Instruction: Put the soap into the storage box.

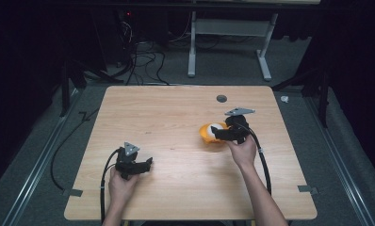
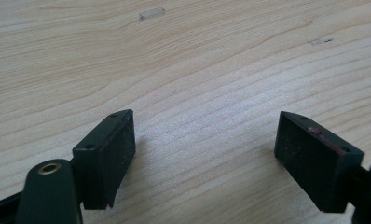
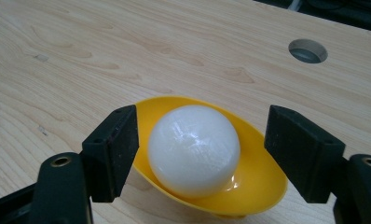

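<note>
A white ball (image 3: 194, 148) rests inside a shallow yellow bowl (image 3: 263, 182) on the wooden table. In the high view the bowl (image 1: 207, 133) sits right of the table's middle with the ball (image 1: 216, 126) in it. My right gripper (image 3: 202, 154) is open, its jaws standing on either side of the ball and apart from it; in the high view this gripper (image 1: 223, 133) hovers at the bowl. My left gripper (image 1: 145, 165) is near the front left, held low over bare wood. Its jaws (image 2: 204, 158) are wide apart with nothing between them.
A round cable hole (image 1: 221, 98) lies in the table (image 1: 167, 113) behind the bowl, also seen as a hole (image 3: 307, 50) in the right gripper view. Small tape marks (image 2: 152, 14) dot the wood. Desk legs and cables stand on the floor beyond.
</note>
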